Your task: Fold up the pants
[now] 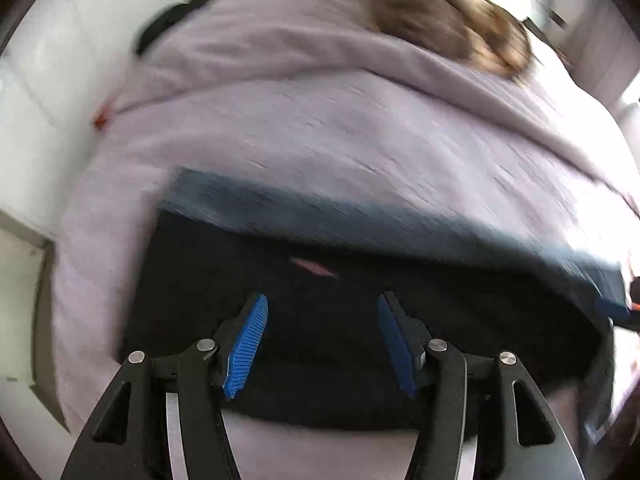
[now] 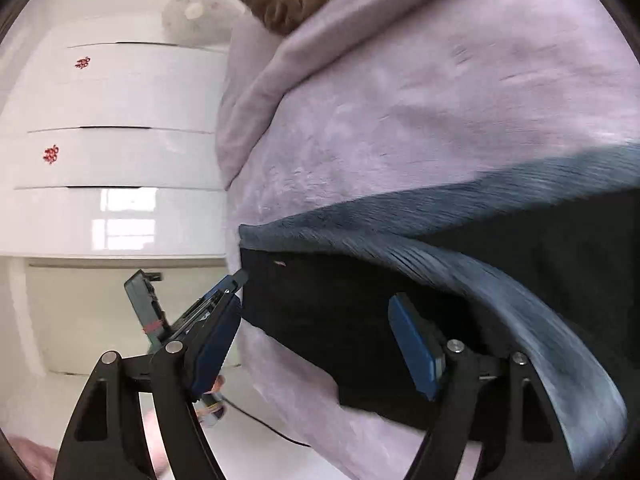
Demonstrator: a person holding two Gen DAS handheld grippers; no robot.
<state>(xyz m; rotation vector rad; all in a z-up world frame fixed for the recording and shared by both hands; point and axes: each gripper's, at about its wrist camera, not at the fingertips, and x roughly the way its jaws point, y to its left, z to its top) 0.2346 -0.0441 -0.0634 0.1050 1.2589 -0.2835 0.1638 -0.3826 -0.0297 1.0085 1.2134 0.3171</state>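
Note:
The dark pants [image 1: 340, 320] lie on a lilac bedspread [image 1: 320, 120], black outside with a blue-grey fleecy lining showing along the far edge. My left gripper [image 1: 322, 340] is open over the black cloth, blue pads spread, holding nothing. In the right wrist view the pants [image 2: 460, 280] lie near the bed's left edge, a lined flap curling up at the right. My right gripper [image 2: 316, 340] is open over the pants' near left corner, empty. The other gripper [image 2: 200, 308] shows at the pants' left corner.
A brown furry thing [image 1: 444, 20] lies on the bedspread at the far side. A white glossy drawer unit [image 2: 116, 120] with red emblems stands left of the bed. A cable [image 2: 272, 428] runs over the white floor beside the bed.

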